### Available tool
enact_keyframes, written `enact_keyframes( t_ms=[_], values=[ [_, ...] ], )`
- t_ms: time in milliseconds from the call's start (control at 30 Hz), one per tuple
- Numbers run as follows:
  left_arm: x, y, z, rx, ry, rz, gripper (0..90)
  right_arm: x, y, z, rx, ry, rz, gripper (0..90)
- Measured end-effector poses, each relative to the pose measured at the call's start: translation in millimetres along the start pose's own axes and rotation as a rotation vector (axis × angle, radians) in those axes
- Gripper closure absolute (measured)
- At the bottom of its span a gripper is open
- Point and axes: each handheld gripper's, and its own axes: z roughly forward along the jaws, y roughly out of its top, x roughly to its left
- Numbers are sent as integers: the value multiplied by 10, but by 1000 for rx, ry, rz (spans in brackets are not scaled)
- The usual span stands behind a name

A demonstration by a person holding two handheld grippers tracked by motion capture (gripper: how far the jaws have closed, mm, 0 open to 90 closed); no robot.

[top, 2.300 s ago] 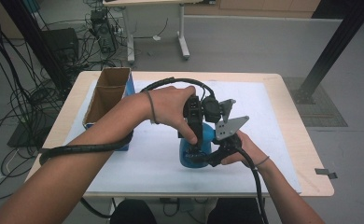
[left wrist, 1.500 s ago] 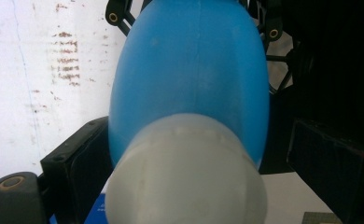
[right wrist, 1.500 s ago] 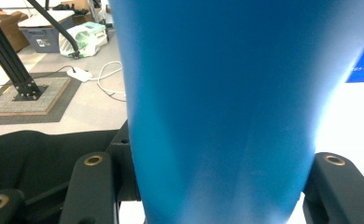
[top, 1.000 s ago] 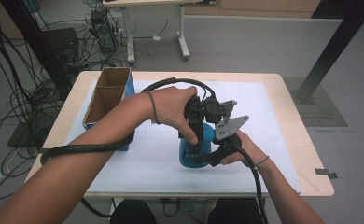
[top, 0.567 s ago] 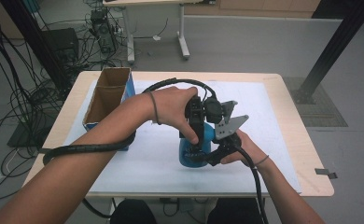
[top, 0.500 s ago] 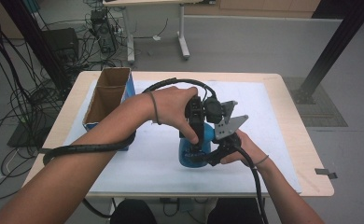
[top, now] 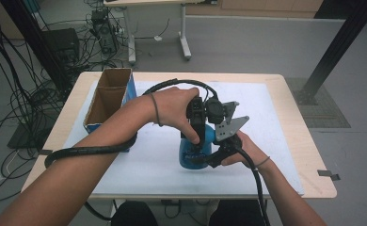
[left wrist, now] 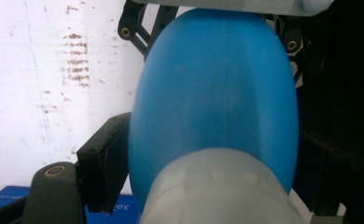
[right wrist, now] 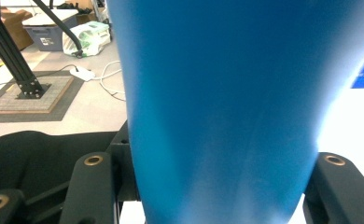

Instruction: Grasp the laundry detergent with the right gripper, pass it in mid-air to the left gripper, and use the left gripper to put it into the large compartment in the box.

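Both hand-held grippers meet at a blue bottle (top: 196,150) standing upright on the white sheet (top: 275,122) that covers the bench (top: 308,141), near its front edge. The bottle is smooth, glossy blue plastic with a rounded, egg-like shoulder, a straight body that narrows slightly, a label on its front that is too small to read, and a pale, translucent cap (left wrist: 213,191) on its neck.

The right hand-held gripper (top: 215,157) comes in level from the person's right and is clamped around the lower body of the bottle; in the right gripper view its black jaws sit flush against both sides of the blue wall.

The left hand-held gripper (top: 196,136) points down over the bottle's top. Its jaws have just been closing and stand about half open, with the cap and shoulder between them. In the left gripper view the left jaw lies just beside the shoulder; whether either pad presses on the bottle I cannot tell, since the other jaw is lost in shadow.

An open cardboard box (top: 107,99) stands well apart, at the bench's far left.
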Motion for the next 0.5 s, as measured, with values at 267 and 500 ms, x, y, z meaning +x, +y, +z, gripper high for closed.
enact_keyframes(
  t_ms=[267,500],
  values=[
    [14,-7,-9,-10,-7,-3,319,-1,0,-7,3,-1,1,418],
    [23,-26,-19,-13,-6,-9,370,-4,9,-4,5,0,-3,418]
  ],
)
